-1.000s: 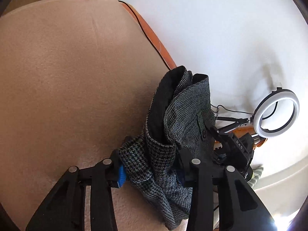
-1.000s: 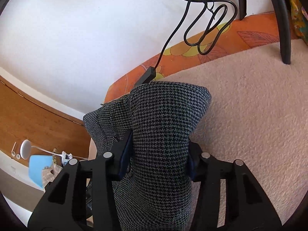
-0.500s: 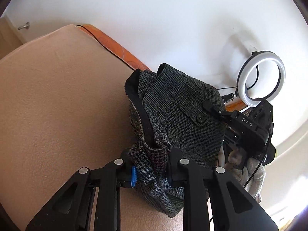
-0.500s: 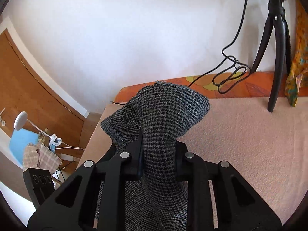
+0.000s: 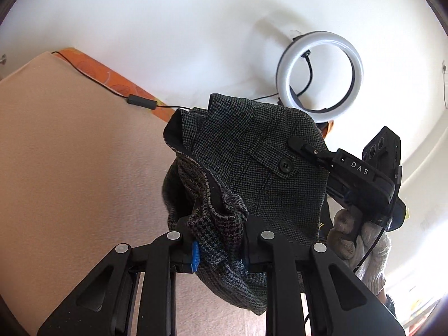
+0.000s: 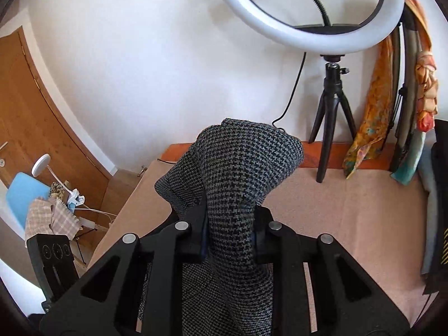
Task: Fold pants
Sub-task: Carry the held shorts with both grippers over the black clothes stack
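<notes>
The dark grey houndstooth pants (image 5: 252, 165) hang bunched between both grippers, lifted above the beige blanket-covered surface (image 5: 70, 154). My left gripper (image 5: 219, 247) is shut on a fold of the pants near the waistband, with a buttoned pocket flap facing me. My right gripper (image 6: 229, 235) is shut on another fold of the pants (image 6: 238, 173), which stands up between the fingers. The right gripper also shows at the right of the left wrist view (image 5: 350, 168), held by a gloved hand.
A ring light (image 6: 308, 11) on a black tripod (image 6: 333, 112) stands at the back by the white wall. A thin black cable (image 5: 134, 102) runs along the orange edge. Colourful scarves (image 6: 372, 106) hang at the right. A wooden door (image 6: 33, 117) is at left.
Both grippers have risen and tilted up with the pants, so the views show more wall and ring light. The grippers have closed tighter on the fabric.
</notes>
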Tool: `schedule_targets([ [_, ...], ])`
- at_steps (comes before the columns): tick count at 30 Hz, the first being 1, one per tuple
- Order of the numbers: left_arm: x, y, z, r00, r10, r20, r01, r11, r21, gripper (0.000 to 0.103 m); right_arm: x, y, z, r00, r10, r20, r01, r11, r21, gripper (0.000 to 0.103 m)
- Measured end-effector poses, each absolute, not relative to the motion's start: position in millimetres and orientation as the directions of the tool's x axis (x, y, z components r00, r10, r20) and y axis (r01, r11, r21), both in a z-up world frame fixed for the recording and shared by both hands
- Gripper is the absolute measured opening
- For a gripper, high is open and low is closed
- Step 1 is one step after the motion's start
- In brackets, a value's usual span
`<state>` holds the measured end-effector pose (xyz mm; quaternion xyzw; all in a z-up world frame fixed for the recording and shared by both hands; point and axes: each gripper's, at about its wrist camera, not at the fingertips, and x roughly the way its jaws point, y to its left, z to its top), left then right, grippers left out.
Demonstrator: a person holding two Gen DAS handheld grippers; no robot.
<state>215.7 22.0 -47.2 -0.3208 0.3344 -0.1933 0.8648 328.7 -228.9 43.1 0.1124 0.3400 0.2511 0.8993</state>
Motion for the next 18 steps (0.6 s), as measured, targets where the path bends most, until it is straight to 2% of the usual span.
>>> schedule_targets([
  [18,263.0,-167.3,-5.0,0.586,-0.711,-0.389,0.367,0.661,-0.655,0.019,298.6,-422.5,105.5,0.784,0.348,-0.514,-0.22,0.93,0.294,0.022],
])
